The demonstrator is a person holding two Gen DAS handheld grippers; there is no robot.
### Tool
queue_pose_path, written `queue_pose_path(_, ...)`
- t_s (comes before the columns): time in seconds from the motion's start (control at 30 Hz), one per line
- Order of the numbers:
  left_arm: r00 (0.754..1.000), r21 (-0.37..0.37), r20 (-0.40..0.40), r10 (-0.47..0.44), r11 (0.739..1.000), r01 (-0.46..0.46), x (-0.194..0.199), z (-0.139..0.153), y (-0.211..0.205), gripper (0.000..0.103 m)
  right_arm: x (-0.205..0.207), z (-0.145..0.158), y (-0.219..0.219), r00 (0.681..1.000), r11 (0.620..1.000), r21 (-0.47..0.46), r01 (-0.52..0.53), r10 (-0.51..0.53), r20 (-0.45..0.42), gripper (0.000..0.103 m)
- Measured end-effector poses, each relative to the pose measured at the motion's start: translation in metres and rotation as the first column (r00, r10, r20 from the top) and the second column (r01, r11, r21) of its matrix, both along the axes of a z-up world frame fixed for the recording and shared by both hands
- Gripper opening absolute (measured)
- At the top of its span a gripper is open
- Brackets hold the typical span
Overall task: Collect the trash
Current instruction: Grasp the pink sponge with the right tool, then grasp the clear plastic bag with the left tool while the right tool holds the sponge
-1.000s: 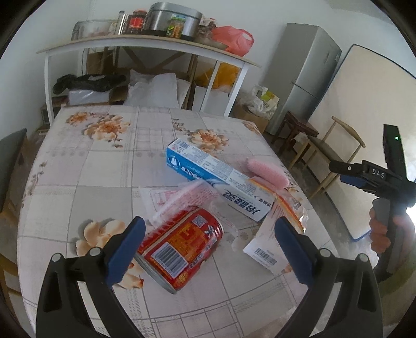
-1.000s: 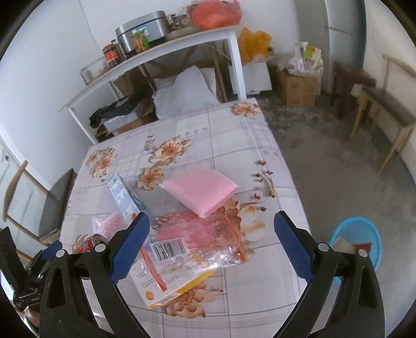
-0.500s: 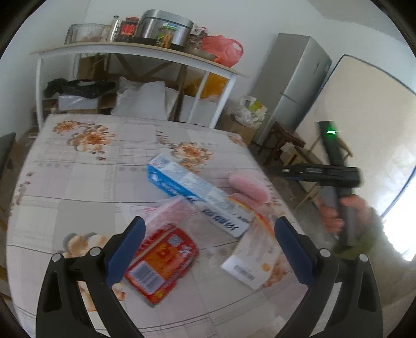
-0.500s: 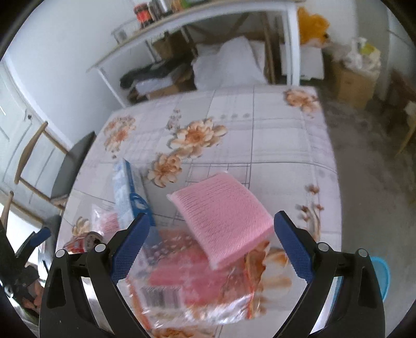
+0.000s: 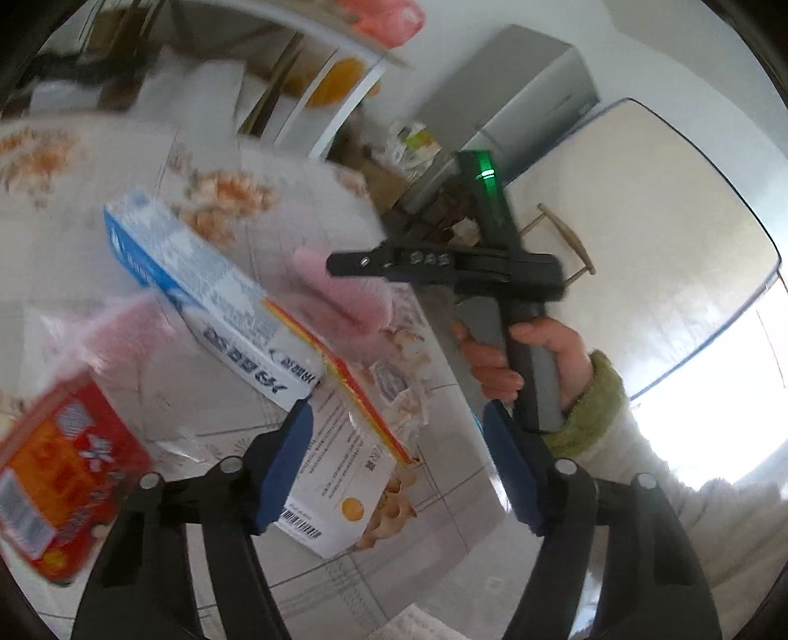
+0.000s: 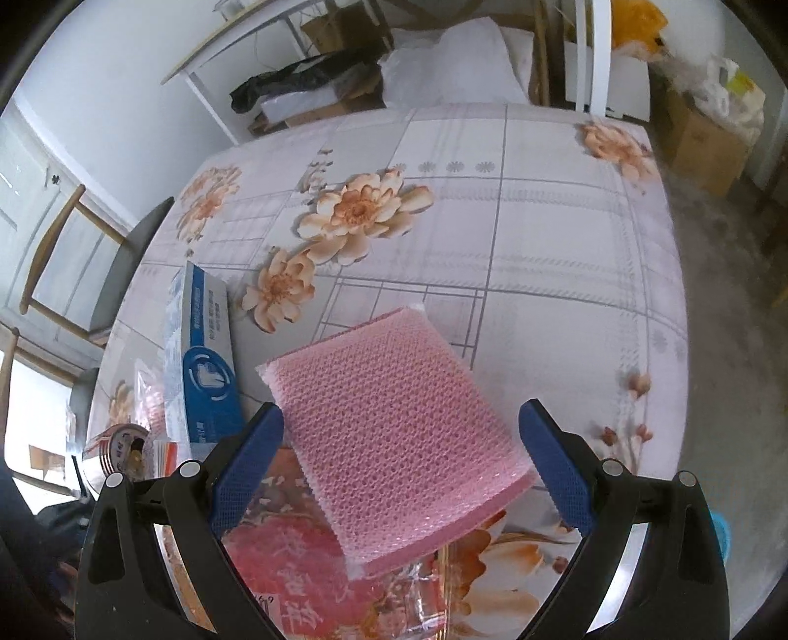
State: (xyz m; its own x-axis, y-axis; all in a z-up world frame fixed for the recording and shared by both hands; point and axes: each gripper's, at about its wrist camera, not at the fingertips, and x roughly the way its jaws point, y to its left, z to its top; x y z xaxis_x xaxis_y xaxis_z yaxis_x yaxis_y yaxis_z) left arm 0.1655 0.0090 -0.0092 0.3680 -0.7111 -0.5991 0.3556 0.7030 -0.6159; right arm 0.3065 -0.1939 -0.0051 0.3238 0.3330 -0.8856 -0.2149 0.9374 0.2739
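Trash lies on the floral tablecloth [image 6: 541, 236]. A pink bubble-wrap pad [image 6: 399, 433] rests partly on a clear plastic bag with red print [image 6: 295, 566]. My right gripper [image 6: 401, 463] is open, its blue fingers on either side of the pad, just above it. A blue-and-white toothpaste box [image 5: 207, 300] [image 6: 204, 359] lies beside it, with a red can [image 5: 59, 487] [image 6: 123, 448] and a white-and-orange packet [image 5: 340, 497]. My left gripper [image 5: 394, 467] is open and empty over the packet's right end and the table edge. The right gripper's body also shows in the left wrist view [image 5: 443, 261], over the pad [image 5: 340, 295].
A blue bin [image 6: 721, 536] stands on the floor at the table's right. A white shelf table [image 6: 295, 29] with boxes stands behind. A wooden chair [image 6: 64, 256] stands at the left, a grey fridge [image 5: 522, 93] and another chair [image 5: 561, 236] beyond the table.
My right gripper has moved down and forward until the pink pad lies between its fingers. My left gripper has swung right, toward the table edge, and its fingers have come closer together.
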Motion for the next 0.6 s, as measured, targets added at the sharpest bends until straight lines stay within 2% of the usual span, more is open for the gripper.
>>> queue_pose_path(0.13, 0.997, -0.026, -0.079, 0.015, 1.0, -0.017, 0.013, -0.014, -0.002, 0.063, -0.004, -0.006, -0.003, 1.0, 1.0, 0.017, 0.018, -0.018, 0.004, 0.092)
queue_pose_path(0.5, 0.993, -0.036, -0.115, 0.015, 0.999, -0.02, 0.021, -0.018, -0.018, 0.049, -0.01, -0.009, -0.006, 0.998, 0.997, 0.05, 0.053, -0.055, 0.031, 0.086)
queue_pose_path(0.6, 0.992, -0.036, -0.125, 0.021, 0.999, -0.025, 0.024, -0.02, -0.023, 0.041, -0.012, -0.009, -0.003, 0.998, 0.998, 0.035, 0.044, -0.045, 0.041, 0.085)
